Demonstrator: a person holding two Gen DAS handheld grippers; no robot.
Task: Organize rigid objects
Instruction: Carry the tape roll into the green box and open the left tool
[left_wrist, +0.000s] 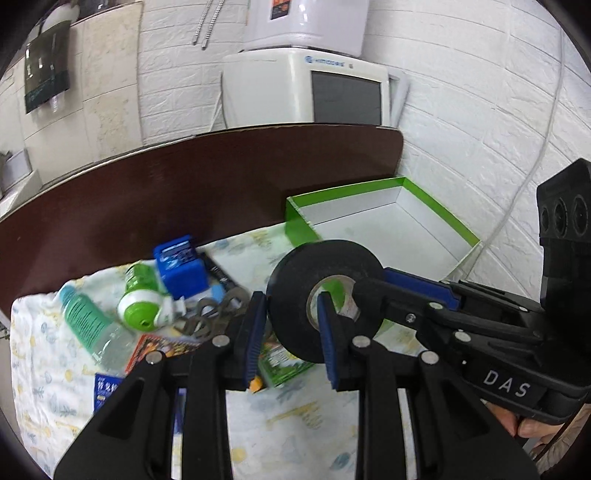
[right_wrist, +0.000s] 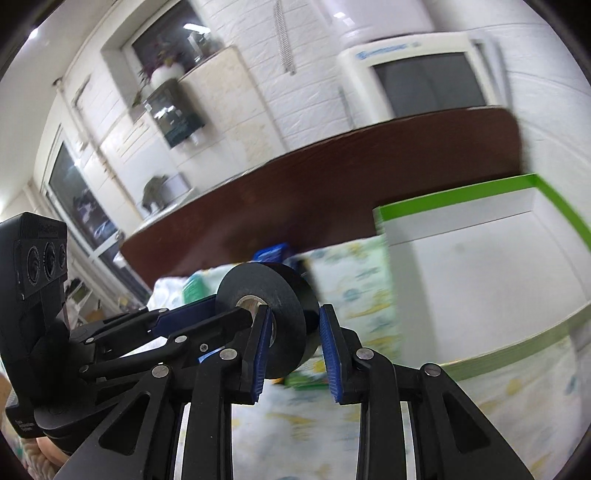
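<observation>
A black tape roll (left_wrist: 295, 280) hangs in the air above the patterned cloth, held from both sides. My left gripper (left_wrist: 291, 332) is shut on the roll's wall, one blue pad in the hole and the other outside. From the right, my right gripper (left_wrist: 369, 284) grips the same roll, with a finger in its core. In the right wrist view the tape roll (right_wrist: 291, 295) sits between the pads of my right gripper (right_wrist: 295, 343), and my left gripper (right_wrist: 236, 310) reaches in from the left. An open green box with a white inside (left_wrist: 388, 221) (right_wrist: 480, 258) stands just beyond.
On the patterned cloth (left_wrist: 295, 424) lie a blue box (left_wrist: 181, 266), a green-and-white bottle (left_wrist: 142, 306), a clear bottle with a green label (left_wrist: 85, 317), grey metal pieces (left_wrist: 210, 314) and small packets. Behind is the dark brown table (left_wrist: 184, 177) and a white appliance (left_wrist: 306, 88).
</observation>
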